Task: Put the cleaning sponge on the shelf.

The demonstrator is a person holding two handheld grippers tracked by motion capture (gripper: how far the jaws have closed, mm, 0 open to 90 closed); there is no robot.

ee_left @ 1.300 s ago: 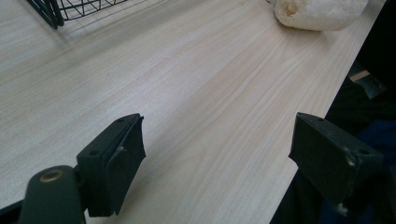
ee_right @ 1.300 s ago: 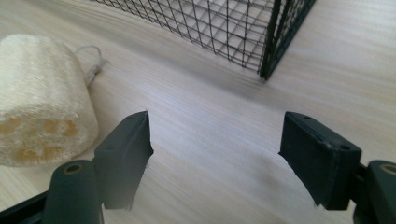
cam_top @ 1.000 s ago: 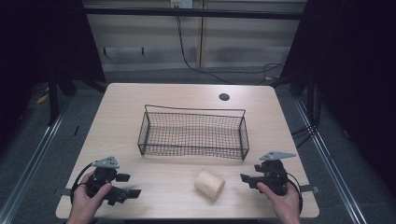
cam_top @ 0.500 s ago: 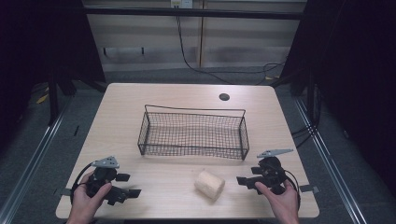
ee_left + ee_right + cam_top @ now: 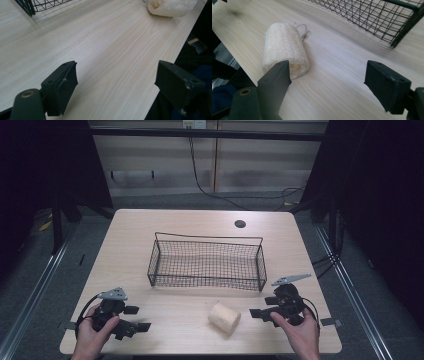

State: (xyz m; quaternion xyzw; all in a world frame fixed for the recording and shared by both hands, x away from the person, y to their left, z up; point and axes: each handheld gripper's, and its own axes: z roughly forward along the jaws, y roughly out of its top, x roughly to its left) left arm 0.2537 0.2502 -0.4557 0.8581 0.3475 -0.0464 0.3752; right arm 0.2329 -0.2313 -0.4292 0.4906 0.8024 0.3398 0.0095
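At the table's (image 5: 150, 227) near edge, left to right:

Left gripper (image 5: 134, 318): jaws wide apart, nothing between them, resting at about 7 o'clock of the wire basket (image 5: 206, 262); well apart from the sponge.

Loofah sponge (image 5: 224, 317): lies flat just short of the basket's front wall, long axis running roughly 10 to 4 o'clock in the high view.

Right gripper (image 5: 256, 313): jaws spread, empty; sponge lies near, at 9 o'clock from it. Nearer hand, judged the one to pick.

Right gripper view adds: sponge (image 5: 284, 50) sits toward its own left jaw, not centred; a thin string loop at the far end.
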